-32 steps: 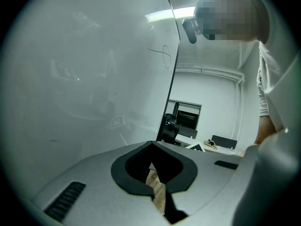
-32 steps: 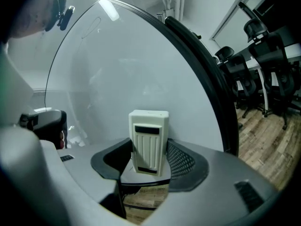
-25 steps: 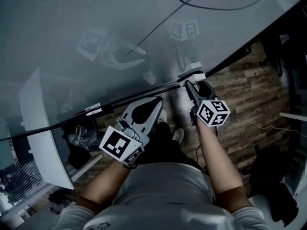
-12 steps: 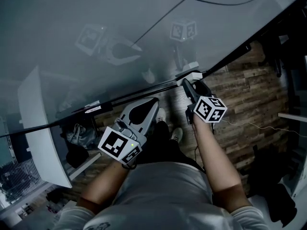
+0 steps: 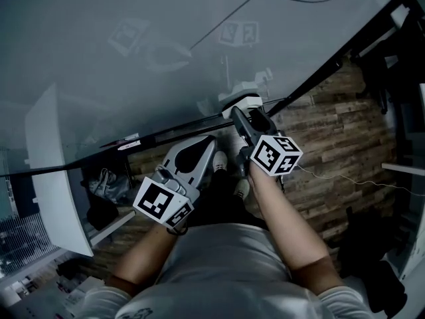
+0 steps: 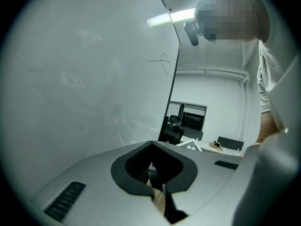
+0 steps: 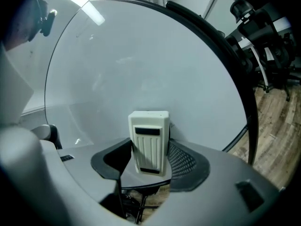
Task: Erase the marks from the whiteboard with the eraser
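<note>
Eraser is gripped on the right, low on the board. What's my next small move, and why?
Probably lift the right gripper up the whiteboard toward the black line, pressing the eraser flat: it sits near the board's lower edge, while the line runs higher up, unerased.

A white ribbed eraser stands upright against the whiteboard, which bears a black line.
</note>
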